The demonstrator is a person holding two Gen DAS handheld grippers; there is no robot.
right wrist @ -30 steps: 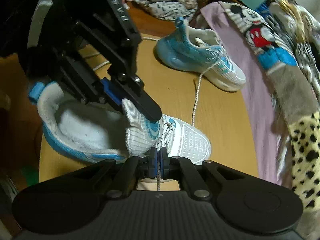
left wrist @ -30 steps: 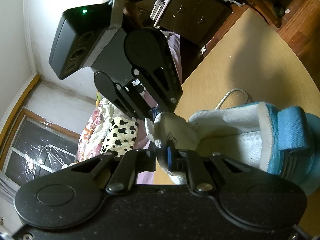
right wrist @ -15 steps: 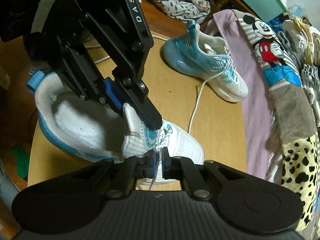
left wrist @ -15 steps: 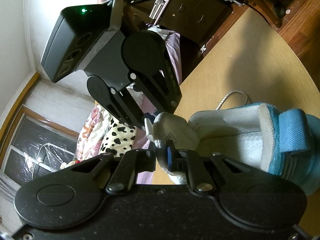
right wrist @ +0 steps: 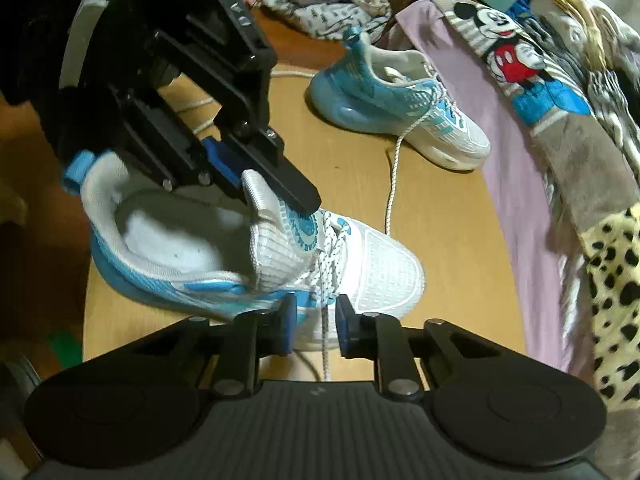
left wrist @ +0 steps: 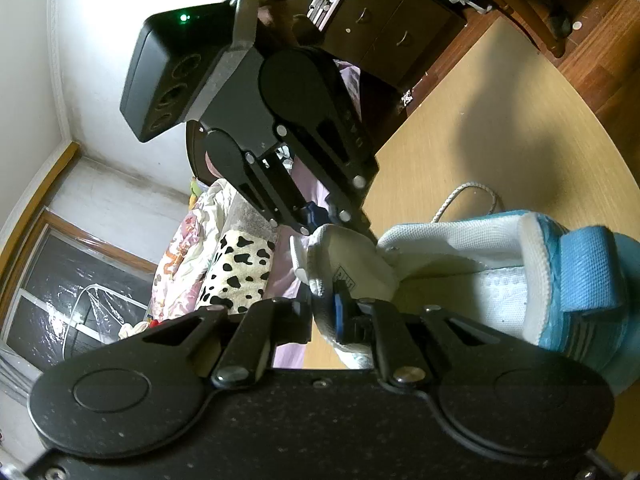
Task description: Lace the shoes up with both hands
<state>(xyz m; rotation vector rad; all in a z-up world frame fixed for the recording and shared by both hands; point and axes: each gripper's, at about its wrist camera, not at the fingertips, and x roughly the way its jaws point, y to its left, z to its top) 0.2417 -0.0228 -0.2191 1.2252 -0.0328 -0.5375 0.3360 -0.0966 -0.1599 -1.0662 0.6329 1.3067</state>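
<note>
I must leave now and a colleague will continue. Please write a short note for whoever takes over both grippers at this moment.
Left gripper: jaws shut on the tongue of the near shoe, holding it up.
Right gripper: jaws have just been opening; the lace hangs between them, pads not pressing on it.
Near shoe lies on the wooden table; second shoe stands farther back, its lace trailing loose.
Done: lower eyelets of the near shoe look laced.
Left: regrip the lace, thread the upper eyelets, probably then the second shoe.
</note>
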